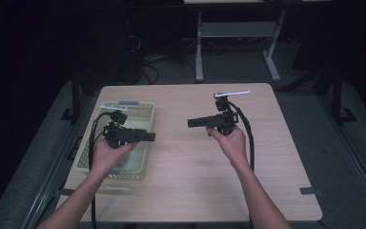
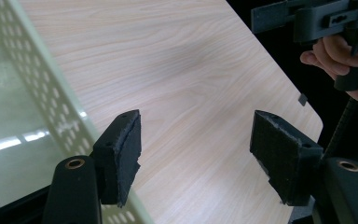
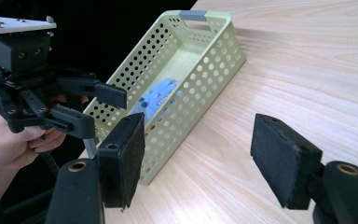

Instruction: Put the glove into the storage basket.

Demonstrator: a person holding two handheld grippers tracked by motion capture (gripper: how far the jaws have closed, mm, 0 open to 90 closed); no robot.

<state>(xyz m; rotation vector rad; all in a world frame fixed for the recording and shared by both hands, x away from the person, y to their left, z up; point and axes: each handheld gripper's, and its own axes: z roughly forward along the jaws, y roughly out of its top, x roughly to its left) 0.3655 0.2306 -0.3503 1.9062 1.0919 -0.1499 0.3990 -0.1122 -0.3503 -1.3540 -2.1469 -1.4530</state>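
Pale green perforated basket (image 1: 142, 110), long axis running away from the person, left hand-held gripper (image 1: 148, 137) above it, right hand-held gripper (image 1: 193, 123), both wide open, empty

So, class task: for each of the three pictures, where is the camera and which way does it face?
High view: above the table, looking down; both forearms, left gripper, right gripper.
Left gripper view: rides that gripper, faces across the table.
Right gripper view: rides that gripper, faces the basket.
All three share the basket.
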